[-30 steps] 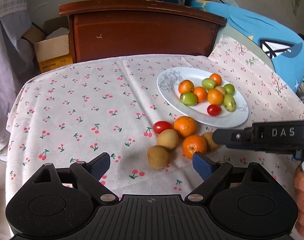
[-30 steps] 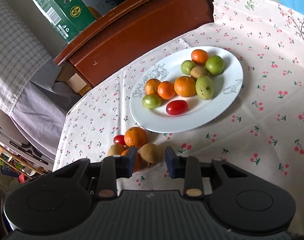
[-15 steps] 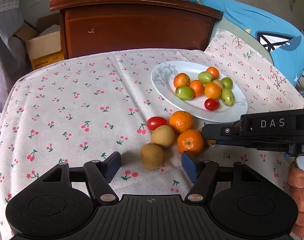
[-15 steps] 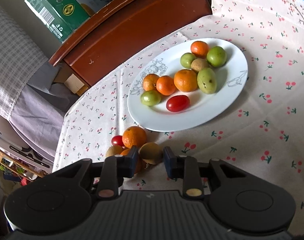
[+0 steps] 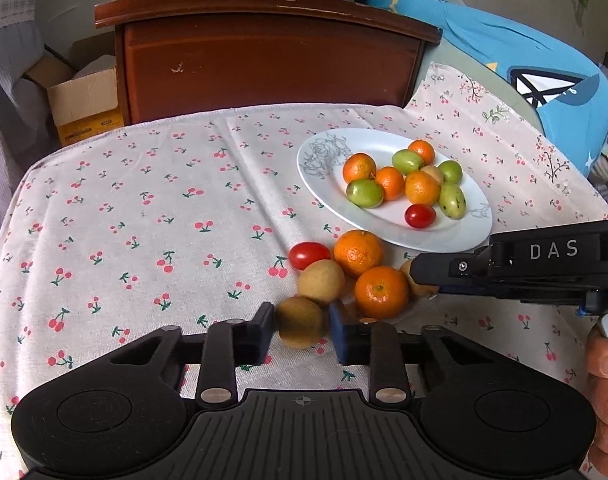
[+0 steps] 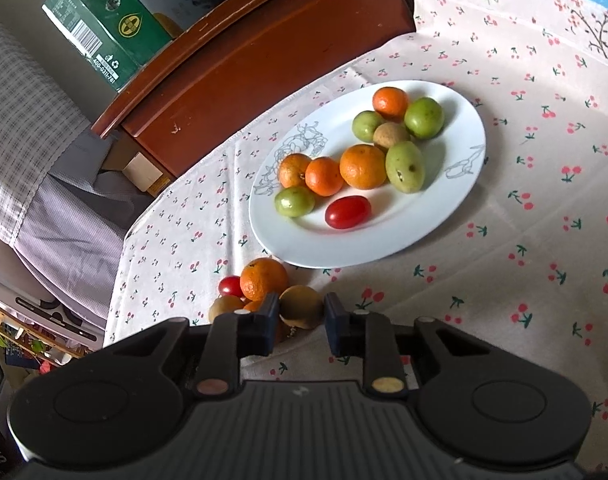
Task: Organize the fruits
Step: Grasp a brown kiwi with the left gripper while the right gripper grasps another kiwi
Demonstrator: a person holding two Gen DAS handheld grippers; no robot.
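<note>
A white plate (image 5: 456,236) (image 6: 304,248) on the cherry-print cloth holds several oranges, green fruits and a red tomato. In front of it lies a loose cluster: a red tomato (image 5: 308,255), two oranges (image 5: 358,252) (image 5: 381,291) and brown fruits. My left gripper (image 5: 301,330) has closed its pads against the nearest brown fruit (image 5: 301,322). My right gripper (image 6: 301,318) straddles another brown fruit (image 6: 301,306) with a small gap on the right side; its finger (image 5: 444,270) reaches in from the right in the left wrist view.
A dark wooden cabinet (image 5: 263,56) stands behind the table with boxes (image 6: 103,28) on top. A cardboard box (image 5: 85,100) sits at back left. A blue cushion (image 5: 544,76) lies at back right. The cloth's left half (image 5: 123,208) is bare.
My left gripper moved forward and closed from wide open onto the nearest brown fruit. My right gripper edged forward around its brown fruit, with the jaw gap about the same.
</note>
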